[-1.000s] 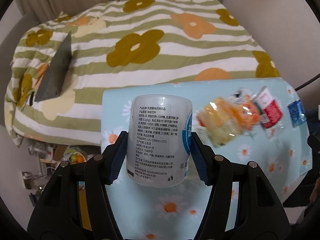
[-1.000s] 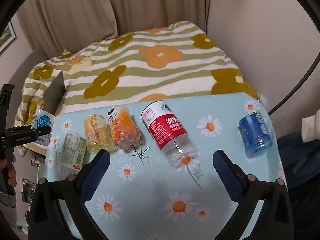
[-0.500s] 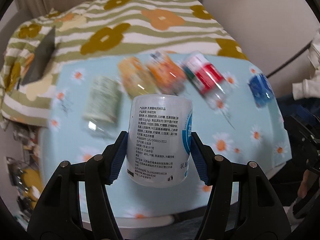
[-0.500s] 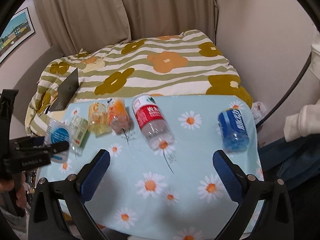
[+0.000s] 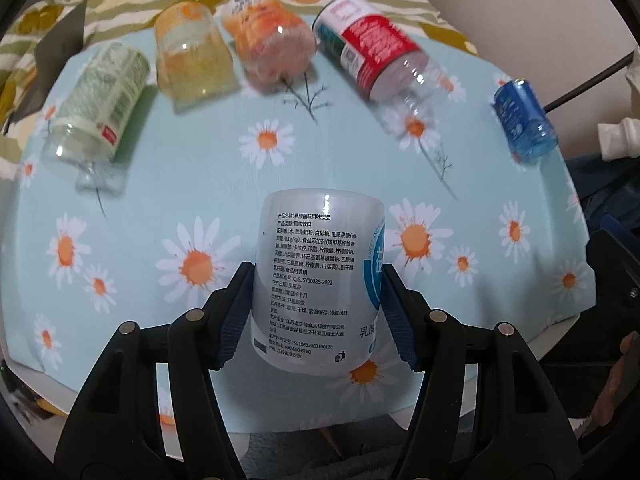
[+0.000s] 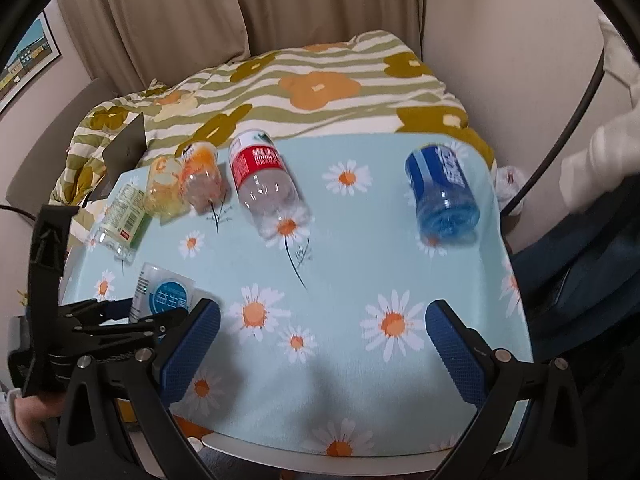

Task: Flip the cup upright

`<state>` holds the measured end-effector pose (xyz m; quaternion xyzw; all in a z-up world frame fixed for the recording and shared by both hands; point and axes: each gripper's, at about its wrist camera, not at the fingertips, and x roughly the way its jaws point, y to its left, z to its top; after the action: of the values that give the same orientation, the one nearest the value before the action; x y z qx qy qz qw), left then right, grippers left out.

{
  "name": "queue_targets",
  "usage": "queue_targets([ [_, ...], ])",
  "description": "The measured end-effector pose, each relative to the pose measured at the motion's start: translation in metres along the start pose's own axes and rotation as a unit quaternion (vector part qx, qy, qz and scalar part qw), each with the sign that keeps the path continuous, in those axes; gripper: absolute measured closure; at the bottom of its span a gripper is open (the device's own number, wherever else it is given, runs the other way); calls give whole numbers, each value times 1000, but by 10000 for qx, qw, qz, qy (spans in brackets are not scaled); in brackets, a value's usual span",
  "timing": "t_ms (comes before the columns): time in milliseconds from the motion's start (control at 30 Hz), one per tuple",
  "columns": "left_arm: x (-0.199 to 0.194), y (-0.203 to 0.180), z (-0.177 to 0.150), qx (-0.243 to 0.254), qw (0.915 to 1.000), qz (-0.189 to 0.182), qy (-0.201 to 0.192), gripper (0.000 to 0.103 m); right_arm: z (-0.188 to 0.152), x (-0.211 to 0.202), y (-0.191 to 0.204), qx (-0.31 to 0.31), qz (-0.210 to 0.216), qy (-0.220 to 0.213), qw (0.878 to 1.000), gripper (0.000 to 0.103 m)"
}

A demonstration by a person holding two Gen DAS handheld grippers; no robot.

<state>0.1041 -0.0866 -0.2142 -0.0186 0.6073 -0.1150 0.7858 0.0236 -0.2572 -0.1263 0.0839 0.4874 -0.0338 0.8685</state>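
Observation:
My left gripper (image 5: 316, 312) is shut on a clear plastic cup (image 5: 316, 288) with a white and blue printed label, holding it above the near left part of the daisy tablecloth (image 5: 280, 184). The cup also shows in the right wrist view (image 6: 166, 294), held by the left gripper (image 6: 160, 316) near the table's left front edge. My right gripper (image 6: 322, 344) is open and empty above the front middle of the table. Several other cut bottle cups lie on their sides: green (image 5: 100, 96), yellow (image 5: 192, 52), orange (image 5: 268, 40), red (image 5: 372, 48) and blue (image 5: 524, 120).
A bed with a striped flowered quilt (image 6: 320, 88) lies behind the table. A dark laptop-like object (image 6: 126, 148) rests on the quilt at the left. A person's sleeve (image 6: 592, 160) is at the right. Curtains (image 6: 200, 12) hang at the back.
My left gripper has carried the cup rightwards and lower over the table, towards the front. My right gripper has pulled back and up, widening its view of the table.

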Motion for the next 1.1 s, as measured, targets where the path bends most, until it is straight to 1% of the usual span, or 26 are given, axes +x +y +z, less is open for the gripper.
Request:
queue_targets([
  [133,7,-3,-3,-3,10000,21,14,37,-5,5,-1,-31,27,80,10000,0],
  [267,8,-6,-4,105,9999,99,5,34,-7,5,0,4,50,97,9999,0],
  [300,9,-8,-3,126,9998,128,13,28,-7,5,0,12,48,96,9999,0],
  [333,9,-9,-2,154,9997,172,10,15,-7,4,-1,15,50,99,9999,0],
  [400,6,-12,-1,163,9996,219,-79,5,-7,3,-2,23,47,87,9999,0],
  [533,-11,-12,1,189,9987,383,-263,5,-5,-6,-3,22,48,0,10000,0],
  [667,-43,-7,0,46,9972,535,-514,5,0,-18,-3,-56,145,-80,9998,0],
  [700,-53,-5,-1,-5,9964,594,-608,4,3,-20,-3,-96,178,-68,9998,0],
  [733,-61,-2,-3,-31,9957,645,-662,0,5,-21,-2,-145,227,-48,9996,0],
  [800,-80,2,-5,-78,9930,839,-829,0,12,-23,4,-276,324,70,9991,0],
  [833,-86,5,-7,-81,9923,876,-866,0,14,-24,6,-324,363,134,9987,0],
  [900,-100,12,-10,-98,9911,953,-927,0,21,-20,14,-391,509,398,9971,0],
  [1000,-112,28,-16,-107,9911,924,-953,0,28,-7,22,-282,794,844,9929,0],
  [1100,-111,40,-19,-77,9922,841,-917,0,33,13,35,-118,1088,1381,9844,0],
])
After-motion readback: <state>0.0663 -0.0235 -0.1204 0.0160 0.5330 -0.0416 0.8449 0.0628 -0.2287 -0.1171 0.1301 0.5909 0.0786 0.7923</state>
